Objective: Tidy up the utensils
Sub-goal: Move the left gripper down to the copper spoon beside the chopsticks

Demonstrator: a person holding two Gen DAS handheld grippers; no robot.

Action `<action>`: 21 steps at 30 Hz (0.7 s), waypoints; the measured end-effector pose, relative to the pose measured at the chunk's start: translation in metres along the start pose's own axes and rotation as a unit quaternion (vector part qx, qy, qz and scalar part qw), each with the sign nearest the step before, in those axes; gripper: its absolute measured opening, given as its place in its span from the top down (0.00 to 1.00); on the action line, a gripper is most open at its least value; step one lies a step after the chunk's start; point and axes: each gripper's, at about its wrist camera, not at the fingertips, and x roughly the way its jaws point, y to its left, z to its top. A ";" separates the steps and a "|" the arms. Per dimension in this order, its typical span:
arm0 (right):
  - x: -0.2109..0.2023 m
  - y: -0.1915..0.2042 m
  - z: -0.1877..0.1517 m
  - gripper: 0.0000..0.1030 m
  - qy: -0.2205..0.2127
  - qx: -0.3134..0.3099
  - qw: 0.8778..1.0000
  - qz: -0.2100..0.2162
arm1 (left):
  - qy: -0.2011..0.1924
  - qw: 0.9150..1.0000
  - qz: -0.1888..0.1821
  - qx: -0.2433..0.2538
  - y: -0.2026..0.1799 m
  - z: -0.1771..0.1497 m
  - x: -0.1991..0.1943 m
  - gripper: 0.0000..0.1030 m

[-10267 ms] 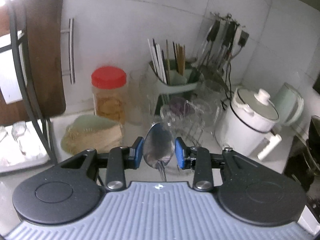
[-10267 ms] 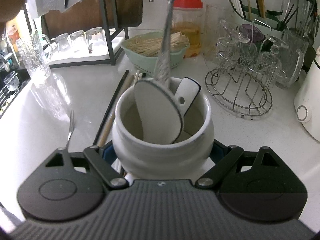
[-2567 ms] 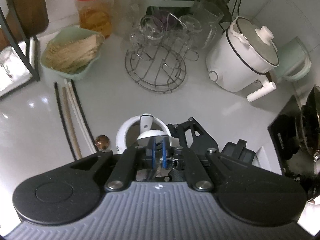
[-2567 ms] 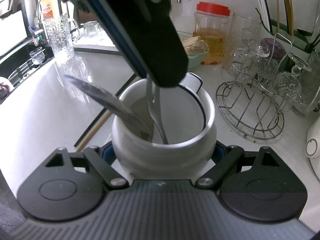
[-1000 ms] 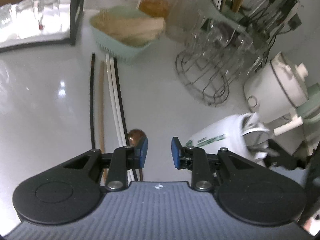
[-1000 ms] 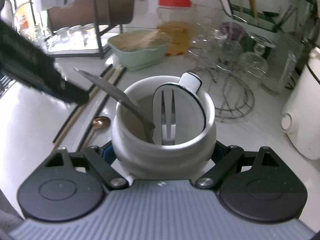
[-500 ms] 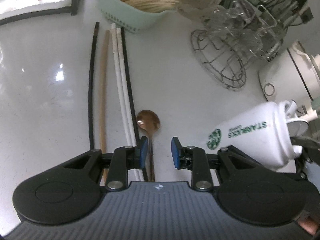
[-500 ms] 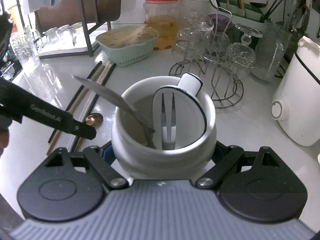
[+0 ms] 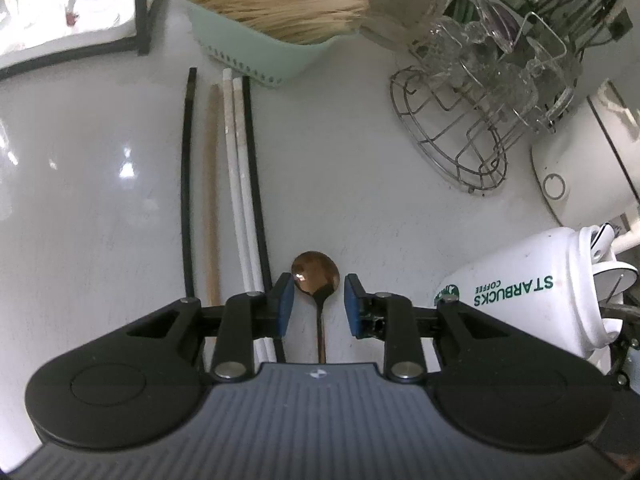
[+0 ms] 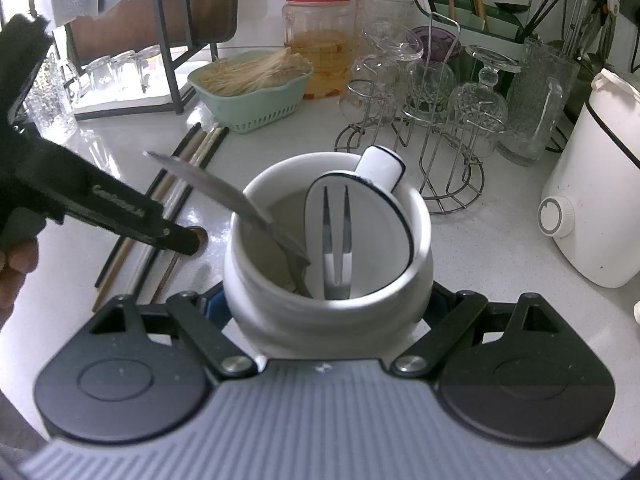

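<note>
A copper spoon (image 9: 316,278) lies on the white counter, handle toward the camera. My left gripper (image 9: 316,304) hangs just over it, open, with one blue pad on each side of the spoon's neck and not touching it. Several chopsticks (image 9: 236,184) lie in a row just left of the spoon. My right gripper (image 10: 326,304) is shut on a white Starbucks mug (image 10: 328,240). The mug holds a white ceramic spoon (image 10: 360,216), a fork (image 10: 336,240) and a metal spoon (image 10: 224,196). In the left wrist view the mug (image 9: 520,292) shows at the right.
A green basket of thin sticks (image 9: 276,28) sits behind the chopsticks. A wire rack of glasses (image 9: 480,120) and a white cooker (image 9: 580,184) stand to the right. A black shelf frame (image 9: 144,8) is at the back left, a red-lidded jar (image 10: 318,40) by the wall.
My left gripper has come down and closer over the counter, so the copper spoon now lies between its pads. The right gripper and mug have stayed put.
</note>
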 end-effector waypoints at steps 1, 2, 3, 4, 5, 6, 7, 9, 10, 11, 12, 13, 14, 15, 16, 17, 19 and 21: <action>0.000 0.000 0.000 0.11 0.000 0.000 1.000 0.000 | 0.000 1.000 0.004 0.004 -0.002 0.001 0.001 0.69; 0.000 0.000 0.000 0.11 -0.001 0.000 1.000 0.000 | 0.002 1.000 0.010 0.009 -0.005 0.002 0.002 0.69; 0.000 0.000 0.000 0.11 -0.001 0.000 1.000 0.000 | 0.003 1.000 0.014 0.012 -0.006 0.002 0.002 0.69; 0.000 0.000 0.000 0.11 -0.001 0.000 1.000 0.000 | 0.004 1.000 0.018 0.014 -0.008 0.003 0.002 0.68; 0.000 0.000 0.000 0.11 -0.001 0.000 1.000 0.000 | 0.005 1.000 0.022 0.017 -0.010 0.005 0.003 0.68; 0.000 0.000 0.000 0.11 -0.001 0.000 1.000 0.000 | 0.007 0.999 0.026 0.020 -0.012 0.005 0.004 0.67; 0.000 0.000 0.000 0.11 -0.002 0.000 1.000 0.000 | 0.008 0.999 0.030 0.024 -0.013 0.006 0.004 0.67; -0.001 0.000 -0.001 0.11 -0.004 0.000 1.000 0.001 | 0.013 0.998 0.041 0.035 -0.018 0.006 0.005 0.67; -0.001 0.000 -0.001 0.11 -0.004 0.000 1.000 0.001 | 0.016 0.998 0.048 0.045 -0.021 0.007 0.006 0.67; -0.001 0.000 -0.001 0.11 -0.005 0.000 1.000 0.001 | 0.020 0.997 0.058 0.057 -0.024 0.007 0.007 0.67; -0.001 0.000 -0.002 0.11 -0.006 -0.001 1.000 0.001 | 0.024 0.995 0.067 0.070 -0.028 0.007 0.008 0.67; -0.001 -0.001 -0.002 0.11 -0.007 -0.002 1.000 0.002 | 0.028 0.994 0.074 0.082 -0.032 0.006 0.009 0.67; -0.001 -0.001 -0.002 0.11 -0.008 -0.003 1.000 0.003 | 0.030 0.993 0.077 0.087 -0.033 0.006 0.010 0.67; -0.002 0.000 -0.002 0.11 -0.008 -0.003 1.000 0.003 | 0.032 0.992 0.080 0.091 -0.034 0.007 0.010 0.67; -0.002 -0.001 -0.002 0.11 -0.008 -0.003 1.000 0.004 | 0.034 0.992 0.082 0.094 -0.035 0.007 0.010 0.67; -0.002 -0.001 -0.002 0.11 -0.008 -0.004 1.000 0.004 | 0.034 0.991 0.083 0.096 -0.036 0.007 0.011 0.67; -0.002 -0.001 -0.002 0.11 -0.010 -0.006 1.000 0.006 | 0.034 0.990 0.086 0.102 -0.037 0.007 0.012 0.67; -0.002 -0.001 -0.002 0.11 -0.011 -0.008 1.000 0.009 | 0.034 0.989 0.091 0.112 -0.039 0.007 0.013 0.68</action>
